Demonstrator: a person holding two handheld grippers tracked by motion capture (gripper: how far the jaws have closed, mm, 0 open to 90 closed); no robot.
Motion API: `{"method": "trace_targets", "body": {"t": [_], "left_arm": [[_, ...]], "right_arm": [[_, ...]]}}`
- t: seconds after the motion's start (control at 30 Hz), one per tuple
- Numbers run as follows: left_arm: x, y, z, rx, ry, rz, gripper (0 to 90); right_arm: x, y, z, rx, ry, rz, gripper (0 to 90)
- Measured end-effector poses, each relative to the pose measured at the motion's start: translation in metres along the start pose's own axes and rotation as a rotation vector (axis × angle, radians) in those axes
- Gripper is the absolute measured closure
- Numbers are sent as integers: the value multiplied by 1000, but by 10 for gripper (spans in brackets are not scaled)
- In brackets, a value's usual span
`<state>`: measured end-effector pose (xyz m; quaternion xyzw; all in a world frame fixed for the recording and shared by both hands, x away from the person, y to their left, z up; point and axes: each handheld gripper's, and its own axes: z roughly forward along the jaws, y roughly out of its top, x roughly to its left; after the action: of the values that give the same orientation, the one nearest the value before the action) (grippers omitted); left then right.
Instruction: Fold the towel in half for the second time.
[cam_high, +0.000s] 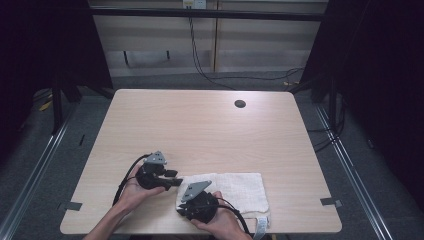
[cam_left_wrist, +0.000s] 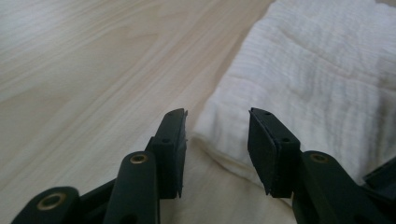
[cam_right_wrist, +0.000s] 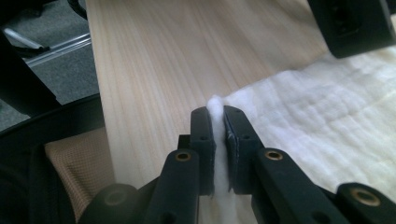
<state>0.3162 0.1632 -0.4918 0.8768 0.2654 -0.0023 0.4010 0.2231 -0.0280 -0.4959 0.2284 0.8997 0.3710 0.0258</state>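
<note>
Here, right tongs (cam_right_wrist: 218, 122) clamped on white towel (cam_right_wrist: 327, 121) edge, left tongs (cam_left_wrist: 217, 135) parted, straddling towel corner

My high view looks forward and down from above the near side, taking in the whole bench (cam_high: 210, 125) and some floor beyond it. The left claw (cam_left_wrist: 217, 140) camera sits low and very close, looking along its 2 parted jaws at the edge of the white towel (cam_left_wrist: 317, 79). The right claw (cam_right_wrist: 218, 135) camera is just as close, facing the towel's (cam_right_wrist: 327, 116) other corner, pinched between its jaws, with bench wood behind. All 3 views share that towel (cam_high: 240, 187) and the near bench strip. The right claw view also catches the left claw's jaw at top right.
</note>
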Motion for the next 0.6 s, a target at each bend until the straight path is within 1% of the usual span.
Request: {"method": "trace_targets", "body": {"t": [0.03,0.07,0.1,0.13,0.2,0.23,0.3,0.33,0.37,0.43,0.47,0.5,0.53,0.57,0.6], "left_arm": [[-1,0,1,7,5,0,566],[-1,0,3,14,13,8,565],[-1,0,5,16,17,3,557],[-1,0,5,16,17,3,550],[0,-1,7,31,2,8,530],[0,-2,7,28,5,8,530],[0,-1,8,23,16,13,543],[0,-1,8,22,22,10,570],[0,-1,8,29,18,12,613],[-1,-1,8,30,11,11,659],[-2,-1,8,37,13,24,697],[-4,-1,10,31,11,24,729],[-5,-1,10,36,14,24,762],[-6,-1,11,36,11,29,794],[-8,-1,11,33,10,25,821]], "right_arm": [[0,0,0,1,8,11,834],[-1,0,0,2,5,10,834],[-1,0,0,1,3,5,833],[-1,0,0,1,3,5,833],[0,-1,0,-2,-4,-18,832],[1,-1,0,-5,-7,-24,832],[1,-1,0,-5,-10,-16,832],[1,-1,0,-6,-6,-10,832],[0,-1,0,-5,-8,-18,832],[1,-2,-1,-5,-11,-11,832],[1,-2,-1,-6,-12,-11,832],[1,-2,-1,-8,-13,-8,832],[1,-2,0,-7,-14,-6,833],[2,-2,0,-8,-17,-10,833],[2,-2,0,-10,-20,-15,833]]}}
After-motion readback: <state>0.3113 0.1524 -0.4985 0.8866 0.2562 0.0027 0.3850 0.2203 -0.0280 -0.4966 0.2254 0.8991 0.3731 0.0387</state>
